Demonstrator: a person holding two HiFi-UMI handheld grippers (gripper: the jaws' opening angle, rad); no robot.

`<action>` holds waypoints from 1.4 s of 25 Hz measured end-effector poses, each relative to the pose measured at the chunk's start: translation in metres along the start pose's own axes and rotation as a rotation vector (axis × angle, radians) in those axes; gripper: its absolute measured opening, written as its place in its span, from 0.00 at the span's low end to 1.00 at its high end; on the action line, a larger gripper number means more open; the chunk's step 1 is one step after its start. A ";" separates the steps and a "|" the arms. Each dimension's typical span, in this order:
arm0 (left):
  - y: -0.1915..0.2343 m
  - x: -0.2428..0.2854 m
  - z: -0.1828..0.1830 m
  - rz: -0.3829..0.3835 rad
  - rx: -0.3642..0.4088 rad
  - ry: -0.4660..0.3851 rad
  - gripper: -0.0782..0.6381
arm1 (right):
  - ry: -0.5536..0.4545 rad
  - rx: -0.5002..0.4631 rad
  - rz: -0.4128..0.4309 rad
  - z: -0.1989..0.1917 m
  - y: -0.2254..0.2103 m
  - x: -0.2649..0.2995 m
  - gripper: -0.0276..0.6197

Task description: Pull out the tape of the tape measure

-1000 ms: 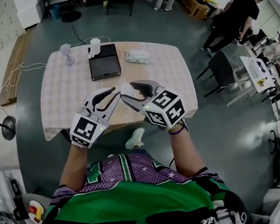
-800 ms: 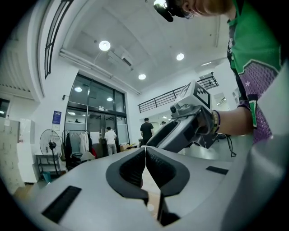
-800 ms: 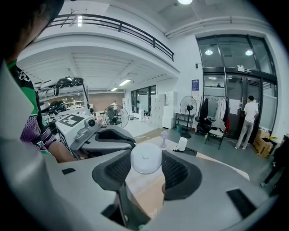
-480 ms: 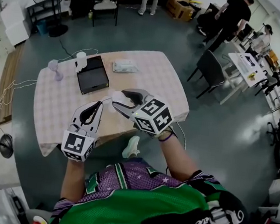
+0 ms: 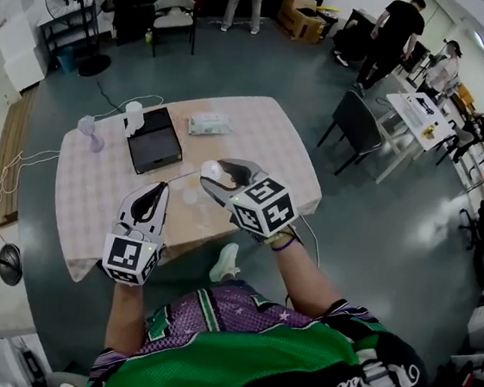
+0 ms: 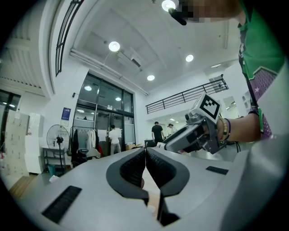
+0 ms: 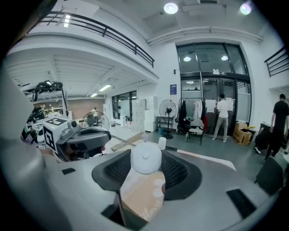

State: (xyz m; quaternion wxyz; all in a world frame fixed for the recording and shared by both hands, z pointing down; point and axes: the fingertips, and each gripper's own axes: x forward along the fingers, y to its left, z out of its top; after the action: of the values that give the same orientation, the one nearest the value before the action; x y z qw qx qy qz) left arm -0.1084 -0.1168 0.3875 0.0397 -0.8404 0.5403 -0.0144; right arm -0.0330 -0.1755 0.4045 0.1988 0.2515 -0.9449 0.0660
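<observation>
A round white tape measure sits between the jaws of my right gripper, which is closed on its case above the table's near edge. To its left, my left gripper has both jaws pressed together. A thin strip of tape runs from the left gripper's tips to the case, and in the right gripper view the tape shows as a fine line. The left gripper view catches the right gripper at the right.
The table has a pale checked cloth. On it lie a black box, a white packet, a white cup and a small lilac stand. A dark chair stands to the right; people stand further back.
The left gripper's jaws went from open at the right gripper's tip to shut. The two grippers have since drawn apart, and a thin line of tape now spans the gap.
</observation>
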 end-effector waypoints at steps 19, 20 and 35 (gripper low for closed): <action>0.061 -0.040 -0.002 0.174 -0.064 -0.015 0.14 | -0.032 0.090 -0.146 -0.007 -0.046 -0.011 0.38; 0.063 -0.040 -0.002 0.181 -0.061 -0.013 0.14 | -0.034 0.092 -0.148 -0.007 -0.047 -0.011 0.38; 0.115 -0.073 -0.009 0.342 -0.085 0.007 0.15 | -0.024 0.140 -0.284 -0.014 -0.083 -0.026 0.38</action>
State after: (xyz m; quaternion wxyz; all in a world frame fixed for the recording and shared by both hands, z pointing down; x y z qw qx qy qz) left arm -0.2436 -0.0988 0.3884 0.0043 -0.7370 0.6758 0.0127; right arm 0.0339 -0.2331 0.4087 0.1767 0.3967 -0.8953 0.0997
